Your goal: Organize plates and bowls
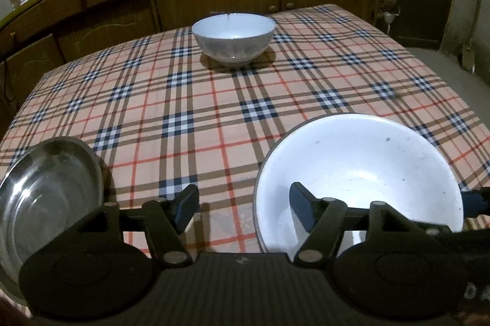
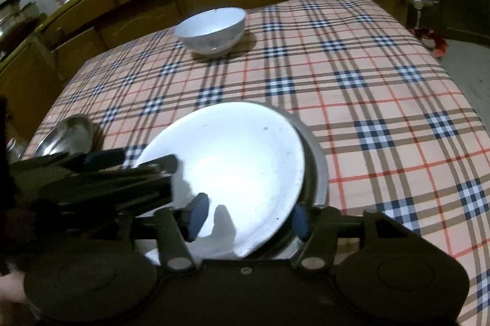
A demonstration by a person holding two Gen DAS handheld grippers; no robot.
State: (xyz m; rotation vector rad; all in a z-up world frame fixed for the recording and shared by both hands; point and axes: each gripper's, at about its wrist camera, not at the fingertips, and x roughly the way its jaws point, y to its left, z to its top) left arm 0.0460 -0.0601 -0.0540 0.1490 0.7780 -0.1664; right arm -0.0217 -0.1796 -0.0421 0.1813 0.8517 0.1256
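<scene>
- My left gripper [image 1: 243, 208] stands wide, its blue pads clear of everything; the rim of the large shallow white enamel plate [image 1: 361, 173] passes between the fingers, but neither pad presses on it.
- My right gripper [image 2: 248, 217] is also parted. One pad hangs over the white plate's inner face and the other sits just outside its near edge, with a gap on both sides as far as I can see, so I hold nothing there either.
- That white plate [image 2: 232, 170] lies directly ahead of both tools, resting in a wider grey metal dish [image 2: 318, 173] whose rim shows beyond its right edge. I judge this nesting step to be finished (the plate looks settled, though slightly tilted).
- Beside my left tool's left finger sits a round stainless-steel basin [image 1: 46, 197], apart from the stack.
- Well ahead of both tools, near the far edge of the checked tablecloth [image 1: 306, 111], stands a small white porcelain bowl [image 1: 233, 39], upright and alone.
- Next, I think, I should back both tools off the plate rim without dragging it, then fetch either the steel basin or the far bowl.
- The bowl calls for a long reach and a pinch on its thin rim; it may tip if gripped off-centre.
</scene>
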